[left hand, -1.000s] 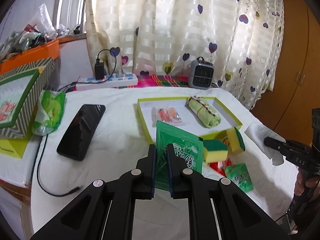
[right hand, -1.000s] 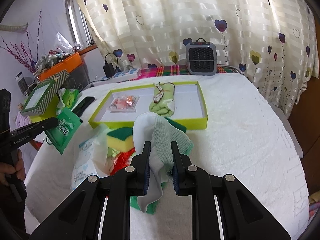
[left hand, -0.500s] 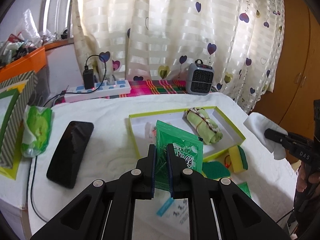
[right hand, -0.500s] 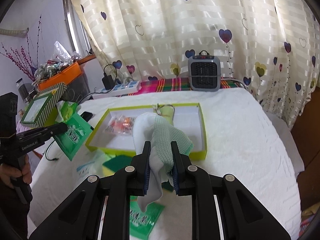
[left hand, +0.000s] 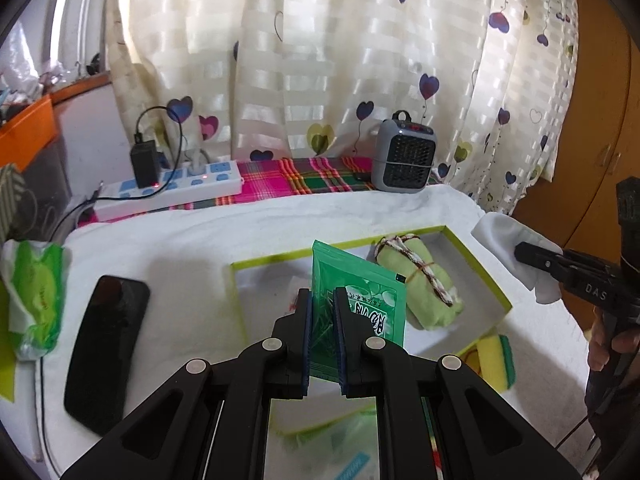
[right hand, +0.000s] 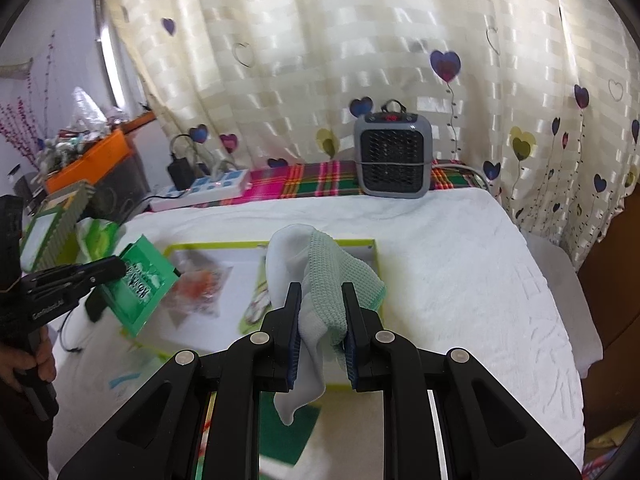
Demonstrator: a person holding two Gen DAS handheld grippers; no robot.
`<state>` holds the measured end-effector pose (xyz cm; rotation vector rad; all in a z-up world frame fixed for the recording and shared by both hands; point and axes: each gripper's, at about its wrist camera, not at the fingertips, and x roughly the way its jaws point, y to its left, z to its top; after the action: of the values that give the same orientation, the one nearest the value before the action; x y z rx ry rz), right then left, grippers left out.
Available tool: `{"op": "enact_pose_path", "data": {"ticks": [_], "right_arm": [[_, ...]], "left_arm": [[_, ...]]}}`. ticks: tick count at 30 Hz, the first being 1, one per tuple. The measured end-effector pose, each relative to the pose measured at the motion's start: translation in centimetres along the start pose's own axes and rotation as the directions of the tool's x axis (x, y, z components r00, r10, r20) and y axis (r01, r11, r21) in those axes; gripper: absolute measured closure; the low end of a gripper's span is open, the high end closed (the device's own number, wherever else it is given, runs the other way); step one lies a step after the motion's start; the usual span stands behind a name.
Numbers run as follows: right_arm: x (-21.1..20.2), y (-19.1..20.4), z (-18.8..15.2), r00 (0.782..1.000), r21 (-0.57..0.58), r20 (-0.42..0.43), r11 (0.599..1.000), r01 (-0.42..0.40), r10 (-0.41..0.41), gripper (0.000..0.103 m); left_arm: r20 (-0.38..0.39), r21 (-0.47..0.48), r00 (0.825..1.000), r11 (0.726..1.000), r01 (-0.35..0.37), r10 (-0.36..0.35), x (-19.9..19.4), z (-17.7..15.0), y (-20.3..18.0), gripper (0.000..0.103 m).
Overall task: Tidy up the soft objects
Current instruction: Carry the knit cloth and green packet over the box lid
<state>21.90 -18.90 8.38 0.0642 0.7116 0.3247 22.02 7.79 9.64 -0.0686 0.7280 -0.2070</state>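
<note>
Both fingers nearer the tray [left hand: 476, 258], left [left hand: 322, 304] clamping green packet [left hand: 360, 300], right [right hand: 320, 312] clamping cloth [right hand: 320, 272], sponge [left hand: 500, 360] only in left view

Cream striped curtain [right hand: 320, 60], upper frame: navy, purple and yellow-green hearts. White textured tablecloth [right hand: 460, 260], centre. Lime-green-rimmed shallow box [left hand: 472, 256], white interior, holding a pale green rolled cloth [left hand: 420, 292] bound with brown-and-white cord. Glossy green printed sachet [left hand: 356, 304], white lettering. White-and-mint knitted cloth [right hand: 324, 280]. Grey heater [right hand: 394, 154], black grille. Pink-green plaid cloth [left hand: 304, 176]. White power strip [left hand: 176, 188], blue sockets. Black phone [left hand: 106, 344], lower left. Yellow-and-green sponge [left hand: 496, 364].
</note>
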Motion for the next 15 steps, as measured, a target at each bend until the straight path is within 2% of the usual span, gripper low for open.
{"op": "enact_pose_path", "data": {"ticks": [8,15], "right_arm": [[4.0,-1.2,0.7,0.997,0.003,-0.071,1.0,0.021,-0.021,0.084],[6.7,-0.6,0.5,0.991,-0.052,-0.111,0.997,0.065,-0.07,0.084]], "left_arm": [[-0.051,0.011,0.999,1.0,0.01,-0.01,3.8,0.7,-0.4,0.093],[-0.096,0.018,0.995,1.0,0.002,0.0,6.4,0.7,-0.8,0.093]]}}
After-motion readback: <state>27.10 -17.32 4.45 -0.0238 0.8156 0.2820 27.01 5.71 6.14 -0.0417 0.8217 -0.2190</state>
